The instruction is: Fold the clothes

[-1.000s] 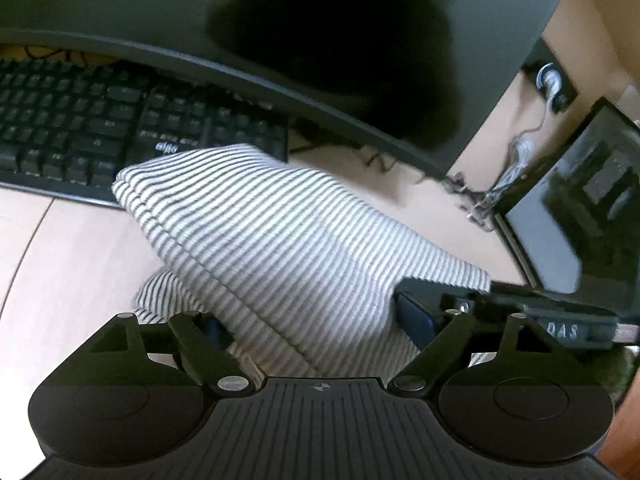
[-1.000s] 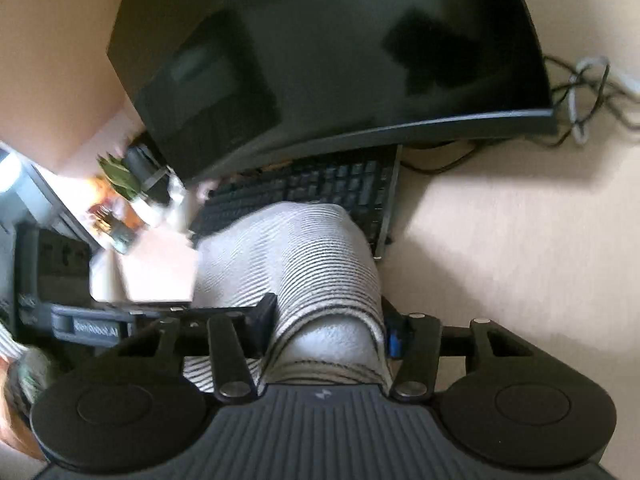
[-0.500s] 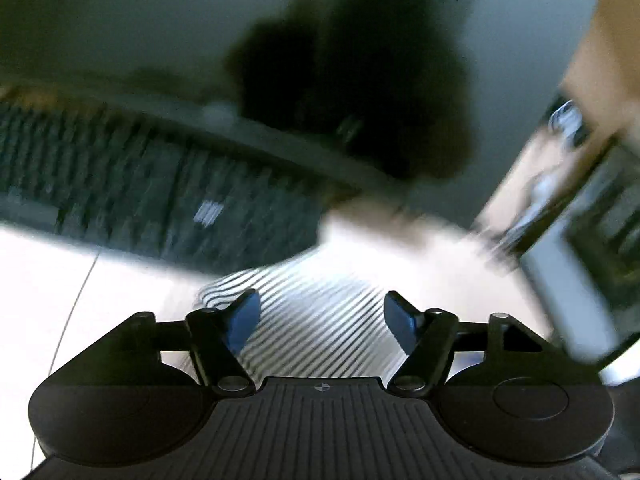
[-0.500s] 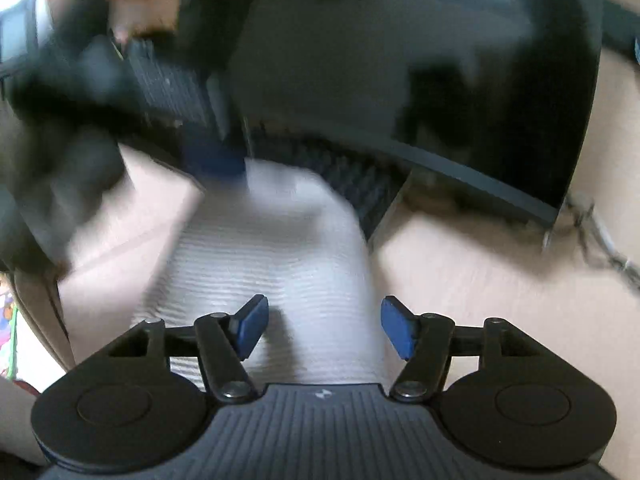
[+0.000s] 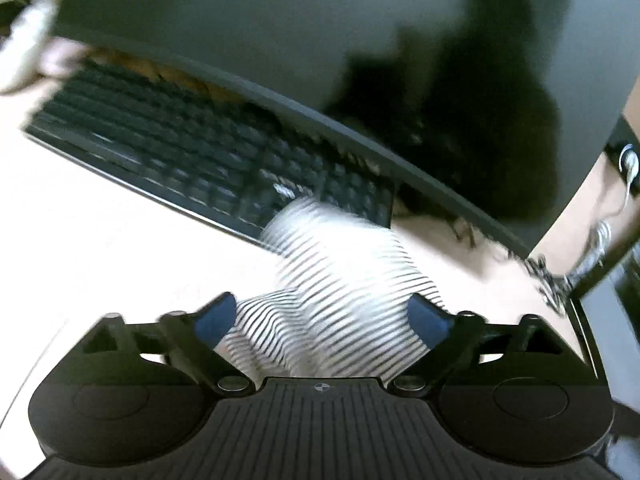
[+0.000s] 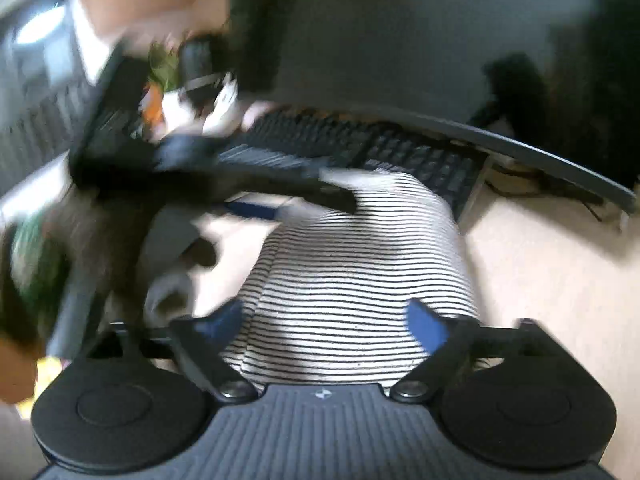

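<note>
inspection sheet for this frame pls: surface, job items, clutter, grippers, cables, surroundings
Surface: pale wood desk.
Job's things: striped garment, folded into a bundle, far end lying on the keyboard's corner.
Clutter: black keyboard; blurred small items at far left of the right wrist view, not identifiable.
Grippers: left gripper and right gripper, jaws open either side of the garment, not gripping.
Cables: white cable and tangled wires by the monitor's edge.
Surroundings: dark curved monitor behind the keyboard.

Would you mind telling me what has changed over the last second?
Both grippers let go of the striped cloth: the right gripper and left gripper now stand open and drawn back. The cloth stays folded on the desk, its far end on the keyboard.
</note>
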A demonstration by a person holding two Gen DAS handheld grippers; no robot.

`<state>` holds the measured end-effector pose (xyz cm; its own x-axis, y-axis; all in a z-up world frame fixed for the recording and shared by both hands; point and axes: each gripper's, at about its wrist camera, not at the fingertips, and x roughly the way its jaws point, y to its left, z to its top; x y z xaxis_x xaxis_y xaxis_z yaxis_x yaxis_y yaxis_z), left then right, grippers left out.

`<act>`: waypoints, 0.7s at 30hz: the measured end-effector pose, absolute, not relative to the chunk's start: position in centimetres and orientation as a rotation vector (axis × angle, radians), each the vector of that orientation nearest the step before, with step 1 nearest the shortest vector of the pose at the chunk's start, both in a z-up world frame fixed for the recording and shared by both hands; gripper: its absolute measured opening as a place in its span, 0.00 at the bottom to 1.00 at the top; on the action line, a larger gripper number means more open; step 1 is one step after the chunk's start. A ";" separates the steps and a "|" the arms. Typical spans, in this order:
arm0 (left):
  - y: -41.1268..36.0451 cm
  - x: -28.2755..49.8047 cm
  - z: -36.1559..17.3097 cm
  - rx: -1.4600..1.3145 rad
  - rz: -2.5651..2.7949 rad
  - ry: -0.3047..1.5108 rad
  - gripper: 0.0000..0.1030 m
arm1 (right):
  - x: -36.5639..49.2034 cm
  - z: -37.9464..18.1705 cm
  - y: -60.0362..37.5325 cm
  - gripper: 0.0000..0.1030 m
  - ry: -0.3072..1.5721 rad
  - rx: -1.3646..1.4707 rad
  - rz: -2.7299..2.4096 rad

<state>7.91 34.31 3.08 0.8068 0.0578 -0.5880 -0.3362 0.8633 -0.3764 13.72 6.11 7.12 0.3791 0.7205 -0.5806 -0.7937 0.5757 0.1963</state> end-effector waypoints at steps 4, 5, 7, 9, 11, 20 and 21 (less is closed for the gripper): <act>29.2 2.4 4.7 -0.441 0.398 0.470 1.00 | 12.5 8.3 1.8 1.00 0.533 -0.103 0.929; 27.4 1.5 4.7 -0.430 0.453 0.459 1.00 | 12.5 8.3 1.0 1.00 0.506 -0.122 0.911; 23.9 0.0 4.4 -0.419 0.565 0.456 1.00 | 12.2 8.3 -0.7 1.00 0.467 -0.163 0.878; 20.7 -1.3 3.9 -0.422 0.637 0.466 1.00 | 12.2 8.4 -2.7 1.00 0.476 -0.171 0.856; 17.6 -2.3 3.5 -0.400 0.683 0.490 1.00 | 12.3 8.3 -4.6 1.00 0.497 -0.165 0.834; 9.8 -3.7 4.9 -0.322 0.758 0.539 1.00 | 10.9 8.4 -10.0 1.00 0.506 -0.126 0.873; 9.3 -3.7 5.1 -0.306 0.762 0.543 1.00 | 10.8 8.5 -10.3 1.00 0.504 -0.126 0.878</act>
<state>-3.74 9.30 5.15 0.5963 0.5681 -0.5672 -0.7213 0.6893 -0.0679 10.79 -10.34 8.53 0.5305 0.7046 -0.4713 -0.7626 0.6395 0.0977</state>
